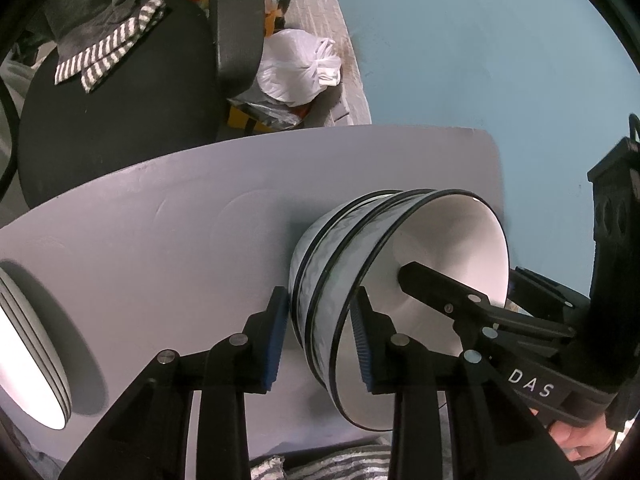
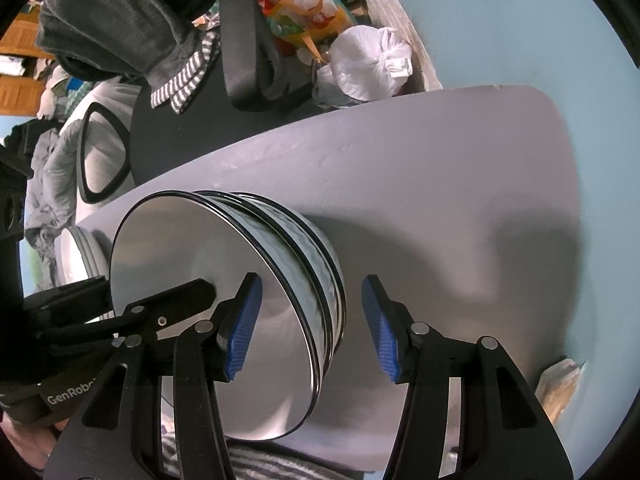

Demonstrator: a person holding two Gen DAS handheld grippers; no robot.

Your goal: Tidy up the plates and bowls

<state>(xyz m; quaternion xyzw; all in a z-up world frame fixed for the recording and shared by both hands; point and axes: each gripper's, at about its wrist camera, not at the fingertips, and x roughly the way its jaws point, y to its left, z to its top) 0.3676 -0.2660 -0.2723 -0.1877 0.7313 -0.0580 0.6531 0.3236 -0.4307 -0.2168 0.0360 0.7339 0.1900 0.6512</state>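
At the near edge, 6 o'clock in the left view: striped cloth point(image 1: 340, 462), partly hidden by my tongs.

Item 1. Left tongs point(image 1: 320, 296). Narrow gap, jaws astride the near wall of the stack of bowls point(image 1: 332, 248), one blue pad against the outside, the other inside the top bowl's rim. Both pads look pressed to the walls.

Item 2. Right tongs point(image 2: 311, 280). About half open, astride the opposite wall of the same stack. One pad is inside the top bowl, the other outside at 3 o'clock in the right view. Neither pad touches, and nothing is gripped. My hand point(image 1: 576, 440) shows behind them at 4 o'clock in the left view.

Item 3. Stack of bowls: three nested, white, black-rimmed, on the white table point(image 1: 160, 240) near its front.

Item 4. Stack of plates point(image 1: 32, 340): on the table at 8 o'clock in the left view, well apart from the bowls.

Item 5. Beyond the table, 11 o'clock: black chair point(image 1: 100, 120) with a striped towel point(image 1: 108, 52). At 12 o'clock, a tied white plastic bag point(image 1: 296, 68).
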